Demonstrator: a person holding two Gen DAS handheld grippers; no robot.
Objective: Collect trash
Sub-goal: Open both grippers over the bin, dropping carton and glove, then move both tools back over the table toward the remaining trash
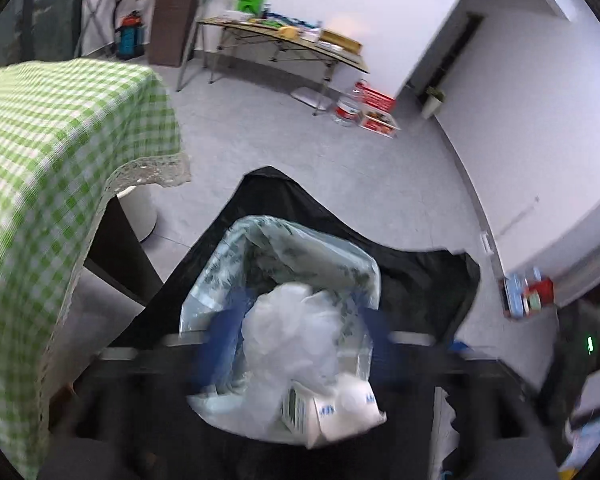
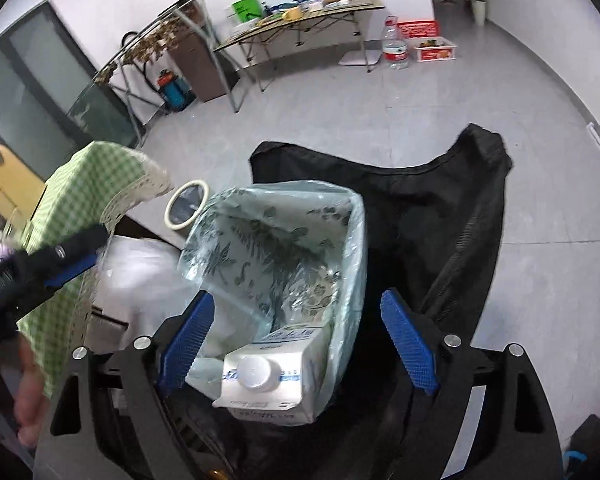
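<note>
Two claws hang over one lined bin. At six o'clock in the right wrist view, the right claw [image 2: 296, 344] stands wide open with its blue pads [image 2: 408, 344] apart and gripping nothing; between and below them a white milk carton [image 2: 268, 376] with a round cap lies inside the trash bin [image 2: 284, 240], whose clear liner is printed with grey leaves. At six o'clock in the left wrist view, the left claw [image 1: 300, 320] is blurred, its blue fingers [image 1: 220, 340] spread to either side of a crumpled white plastic bag [image 1: 296, 332] without pressing it. The bin sits against a black fabric bag [image 2: 452, 208]. At nine o'clock is the surface [image 1: 52, 140] under a green checked cloth. Farther off, at twelve o'clock, a folding table [image 2: 300, 20] stands cluttered by the wall.
</note>
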